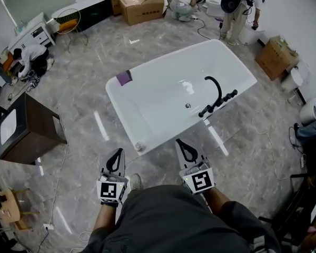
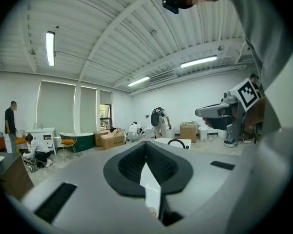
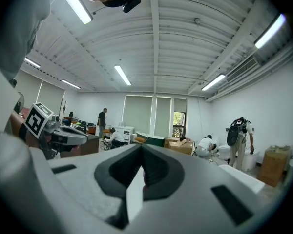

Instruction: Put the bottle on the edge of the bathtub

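White tub rim is where the risk lies. A small clear thing, which I take for the bottle (image 1: 139,147), stands on the near corner of the bathtub (image 1: 245,83), close to the outer edge; it is too small to say whether it sits flat.

The left gripper (image 1: 116,156) and the right gripper (image 1: 183,145) hover just short of that corner, one to each side. Both pairs of jaws are pressed together with nothing between them. A careless sweep of either gripper could knock the bottle off onto the floor (image 1: 84,88) or down into the basin. The rounded, glossy rim would not stop it.

There is plenty of room to move. Bare floor lies to the left, between the tub and the dark cabinet (image 1: 34,128). Farther along the right rim the black faucet (image 1: 215,91) stands clear of the bottle, and a purple cloth (image 1: 124,77) lies on the far corner. A cable (image 1: 268,141) trails on the floor at the right and could trip the person.
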`<act>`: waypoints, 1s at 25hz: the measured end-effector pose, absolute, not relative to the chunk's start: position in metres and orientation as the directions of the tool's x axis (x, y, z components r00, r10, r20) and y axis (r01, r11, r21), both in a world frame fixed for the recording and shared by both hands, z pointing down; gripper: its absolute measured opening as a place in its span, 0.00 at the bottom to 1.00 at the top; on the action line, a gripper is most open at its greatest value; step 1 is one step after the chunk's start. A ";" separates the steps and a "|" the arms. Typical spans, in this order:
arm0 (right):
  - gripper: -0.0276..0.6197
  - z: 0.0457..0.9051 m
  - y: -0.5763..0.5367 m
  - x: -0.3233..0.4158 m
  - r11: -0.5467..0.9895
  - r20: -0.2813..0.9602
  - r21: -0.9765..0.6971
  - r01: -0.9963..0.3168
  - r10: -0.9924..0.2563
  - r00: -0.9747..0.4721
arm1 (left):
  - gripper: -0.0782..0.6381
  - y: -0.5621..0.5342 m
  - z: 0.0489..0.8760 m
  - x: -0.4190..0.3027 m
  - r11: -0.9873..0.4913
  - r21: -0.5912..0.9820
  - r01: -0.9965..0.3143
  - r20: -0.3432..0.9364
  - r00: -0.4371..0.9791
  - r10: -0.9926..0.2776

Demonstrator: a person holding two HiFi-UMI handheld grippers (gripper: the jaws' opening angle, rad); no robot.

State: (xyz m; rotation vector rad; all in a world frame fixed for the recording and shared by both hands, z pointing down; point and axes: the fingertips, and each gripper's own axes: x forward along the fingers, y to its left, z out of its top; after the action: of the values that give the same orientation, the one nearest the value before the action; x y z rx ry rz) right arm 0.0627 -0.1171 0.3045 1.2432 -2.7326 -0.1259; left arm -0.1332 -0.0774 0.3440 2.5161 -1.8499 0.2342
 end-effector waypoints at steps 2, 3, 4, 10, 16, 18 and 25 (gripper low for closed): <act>0.04 0.303 -0.118 0.062 0.653 0.085 0.137 -0.745 -0.757 -0.648 | 0.11 -0.079 0.344 -0.133 -0.307 -0.084 -0.948 0.123 0.296 -0.947; 0.04 0.304 -0.118 0.062 0.653 0.084 0.141 -0.744 -0.757 -0.648 | 0.11 -0.079 0.345 -0.133 -0.308 -0.082 -0.948 0.122 0.297 -0.947; 0.04 0.304 -0.118 0.061 0.653 0.087 0.145 -0.743 -0.756 -0.648 | 0.11 -0.080 0.345 -0.133 -0.309 -0.079 -0.948 0.123 0.298 -0.947; 0.04 0.306 -0.117 0.065 0.650 0.090 0.139 -0.747 -0.760 -0.644 | 0.11 -0.083 0.349 -0.129 -0.315 -0.081 -0.946 0.138 0.302 -0.943; 0.04 0.306 -0.119 0.068 0.637 0.090 0.145 -0.757 -0.771 -0.631 | 0.11 -0.086 0.350 -0.124 -0.327 -0.076 -0.942 0.133 0.316 -0.939; 0.04 0.305 -0.119 0.070 0.634 0.089 0.147 -0.759 -0.773 -0.628 | 0.11 -0.087 0.350 -0.122 -0.333 -0.082 -0.939 0.129 0.321 -0.938; 0.04 0.304 -0.121 0.072 0.627 0.088 0.153 -0.764 -0.779 -0.621 | 0.11 -0.091 0.353 -0.121 -0.334 -0.073 -0.940 0.133 0.323 -0.937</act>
State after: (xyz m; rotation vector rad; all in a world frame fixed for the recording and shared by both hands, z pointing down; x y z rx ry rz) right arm 0.0718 -0.1213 0.3043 1.2882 -2.7001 -0.1517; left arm -0.1209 -0.0910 0.3529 2.5403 -1.8027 0.2367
